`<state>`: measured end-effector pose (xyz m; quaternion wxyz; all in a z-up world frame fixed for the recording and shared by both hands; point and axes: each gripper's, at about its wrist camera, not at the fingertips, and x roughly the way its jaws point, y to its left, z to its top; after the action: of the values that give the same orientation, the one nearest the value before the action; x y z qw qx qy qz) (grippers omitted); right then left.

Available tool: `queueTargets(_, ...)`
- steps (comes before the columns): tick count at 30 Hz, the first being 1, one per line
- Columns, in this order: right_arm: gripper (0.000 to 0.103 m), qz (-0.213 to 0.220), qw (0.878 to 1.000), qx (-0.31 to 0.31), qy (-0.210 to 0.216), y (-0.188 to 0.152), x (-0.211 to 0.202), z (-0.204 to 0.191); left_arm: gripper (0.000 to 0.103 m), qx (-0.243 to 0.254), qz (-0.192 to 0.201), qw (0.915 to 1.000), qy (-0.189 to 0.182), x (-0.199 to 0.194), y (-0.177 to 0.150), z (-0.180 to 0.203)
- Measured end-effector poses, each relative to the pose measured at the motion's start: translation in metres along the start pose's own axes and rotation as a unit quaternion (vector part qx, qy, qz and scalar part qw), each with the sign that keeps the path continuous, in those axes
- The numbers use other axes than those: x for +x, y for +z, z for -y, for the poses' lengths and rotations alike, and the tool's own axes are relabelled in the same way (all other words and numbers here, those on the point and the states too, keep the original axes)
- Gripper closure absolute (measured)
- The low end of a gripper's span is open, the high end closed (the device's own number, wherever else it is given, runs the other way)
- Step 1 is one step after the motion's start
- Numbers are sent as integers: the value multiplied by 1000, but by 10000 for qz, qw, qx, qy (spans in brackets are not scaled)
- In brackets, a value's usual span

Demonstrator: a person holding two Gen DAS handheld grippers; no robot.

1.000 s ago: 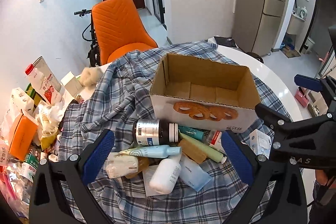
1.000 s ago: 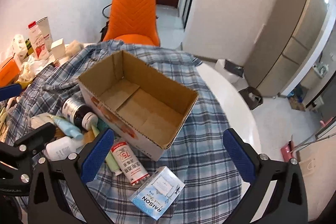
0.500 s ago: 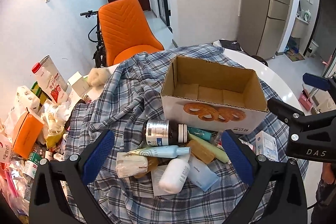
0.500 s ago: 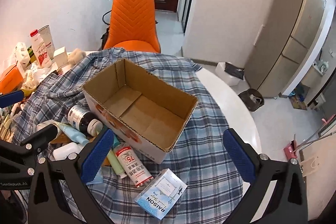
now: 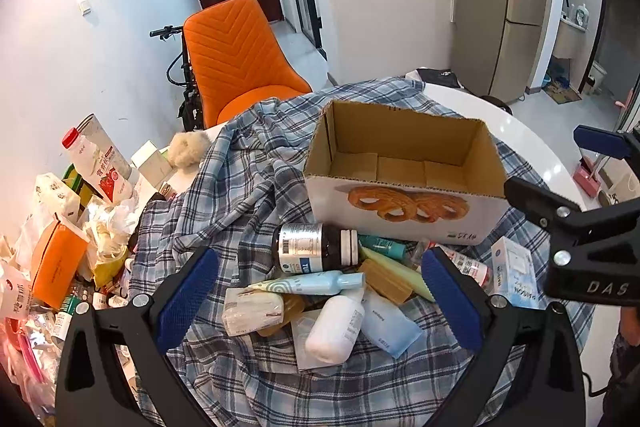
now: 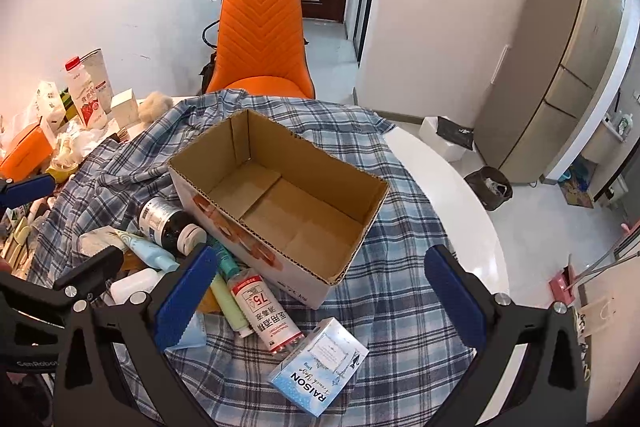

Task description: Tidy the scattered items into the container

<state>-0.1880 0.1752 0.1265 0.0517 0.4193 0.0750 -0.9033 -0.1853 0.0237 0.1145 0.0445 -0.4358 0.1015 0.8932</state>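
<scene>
Left wrist view shows the left gripper (image 5: pixel 320 301) spread wide and empty over the white bottle (image 5: pixel 335 327), the right gripper (image 6: pixel 320 301) likewise agape near the RAISON box (image 6: pixel 320 367), so each should drop squarely on one item before lifting it to the empty cardboard box (image 5: pixel 404 205) just beyond on the plaid cloth (image 5: pixel 224 219), orange chair (image 5: pixel 236 67) far behind.

Corrugated cardboard box (image 6: pixel 280 203), matt brown inside; woven checked cloth (image 5: pixel 240 187) creased; glossy white tabletop (image 6: pixel 460 195); dark glass bottle (image 5: pixel 316 249).
</scene>
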Motion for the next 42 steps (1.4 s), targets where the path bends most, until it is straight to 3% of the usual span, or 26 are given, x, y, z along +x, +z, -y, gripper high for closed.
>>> queueTargets(13, 0, -457, 9974, -344, 436, -43, 21, 3, 0, 285, -541, 9981, 68, 33, -44, -7)
queueTargets(16, 0, -580, 9953, -465, 616, -59, 24, 4, 0, 407, -695, 9967, -28, 42, -57, -5)
queueTargets(18, 0, -642, 9941, -557, 680, -70, 27, 4, 0, 524, -754, 9952, -338, 46, -63, -3)
queueTargets(20, 0, -646, 9932, -699, 664, -80, 29, 2, 0, 513, -807, 9944, -438, 50, -66, -2)
queueTargets(25, 0, -441, 9919, -1004, 637, -98, 27, -4, 0, 687, -610, 9958, 11, 53, -65, 3)
queueTargets(29, 0, -381, 9913, -1022, 735, -103, 32, -2, 0, 516, -701, 9956, -344, 62, -61, -4)
queueTargets(32, 0, -249, 9933, -882, 706, -105, 34, 4, 1, 502, -744, 9953, -375, 70, -61, -5)
queueTargets(36, 0, -218, 9932, -926, 665, -110, 43, 6, 23, 568, -902, 9934, -414, 80, -64, -1)
queueTargets(38, 0, -274, 9926, -897, 773, -113, 47, 8, 29, 682, -890, 9932, -324, 81, -66, 2)
queueTargets(42, 0, -240, 9923, -733, 968, -116, 50, 12, 54, 707, -1005, 9907, -578, 83, -69, 7)
